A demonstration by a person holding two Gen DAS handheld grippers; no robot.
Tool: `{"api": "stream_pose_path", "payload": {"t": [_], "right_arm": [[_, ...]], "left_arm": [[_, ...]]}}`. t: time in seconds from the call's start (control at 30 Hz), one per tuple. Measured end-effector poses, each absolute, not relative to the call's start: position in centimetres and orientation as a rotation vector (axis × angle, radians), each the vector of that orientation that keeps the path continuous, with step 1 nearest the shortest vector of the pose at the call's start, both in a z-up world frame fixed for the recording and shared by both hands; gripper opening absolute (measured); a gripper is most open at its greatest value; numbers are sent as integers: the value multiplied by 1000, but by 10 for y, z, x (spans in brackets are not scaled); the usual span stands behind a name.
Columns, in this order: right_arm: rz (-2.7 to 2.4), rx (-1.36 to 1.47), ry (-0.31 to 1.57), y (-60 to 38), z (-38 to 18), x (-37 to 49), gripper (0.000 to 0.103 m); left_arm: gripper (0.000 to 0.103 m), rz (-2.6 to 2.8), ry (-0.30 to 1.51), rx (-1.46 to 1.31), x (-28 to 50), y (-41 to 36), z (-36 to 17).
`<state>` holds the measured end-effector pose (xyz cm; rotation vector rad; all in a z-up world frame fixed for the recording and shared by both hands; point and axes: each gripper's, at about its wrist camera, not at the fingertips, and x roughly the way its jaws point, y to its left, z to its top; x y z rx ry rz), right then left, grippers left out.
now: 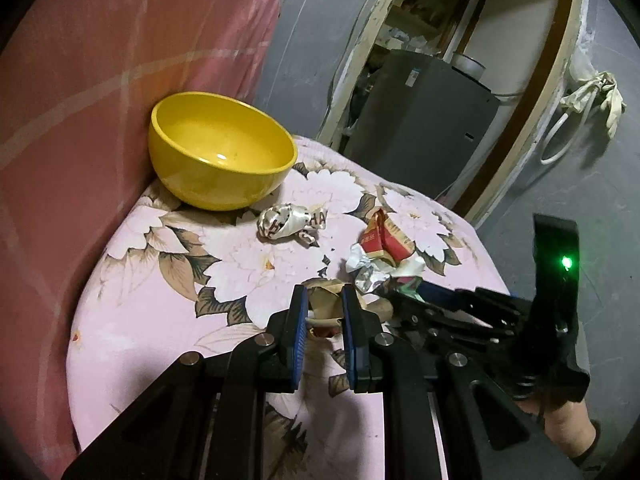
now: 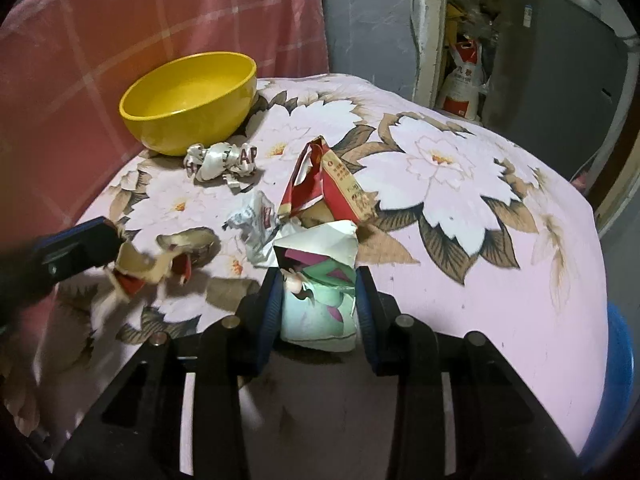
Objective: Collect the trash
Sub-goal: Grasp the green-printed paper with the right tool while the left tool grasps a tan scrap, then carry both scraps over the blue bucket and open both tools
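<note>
While both grippers pinch trash, I should lift slowly and carry it to the bowl.

My left gripper (image 1: 325,312) has its jaws pressed on a torn brown scrap (image 2: 160,258), low over the flowery cloth (image 2: 480,248). My right gripper (image 2: 316,300) squeezes a green and white wrapper (image 2: 320,304) between its pads. A red pack (image 2: 332,176), some foil (image 2: 256,220) and a ribbon ball (image 2: 220,160) lie near the yellow bowl (image 2: 188,100). I would hold tight, since the scrap looks floppy and may slip.
</note>
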<state>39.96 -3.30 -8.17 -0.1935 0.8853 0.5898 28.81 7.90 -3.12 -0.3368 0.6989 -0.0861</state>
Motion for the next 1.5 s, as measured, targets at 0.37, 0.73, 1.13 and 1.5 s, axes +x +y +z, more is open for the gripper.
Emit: {"api": "stream_pose_path", "payload": {"t": [0.37, 0.73, 1.13, 1.5], "right_arm": [[550, -67, 612, -84, -21, 351, 44], [455, 13, 290, -150, 52, 305, 45], [270, 79, 125, -247, 87, 272, 45], [107, 129, 121, -336, 81, 259, 45]], "left_arm": [[13, -147, 565, -298, 275, 52, 8], [13, -272, 352, -234, 270, -14, 69], [13, -463, 221, -148, 274, -115, 111], [13, -603, 237, -92, 297, -201, 109]]}}
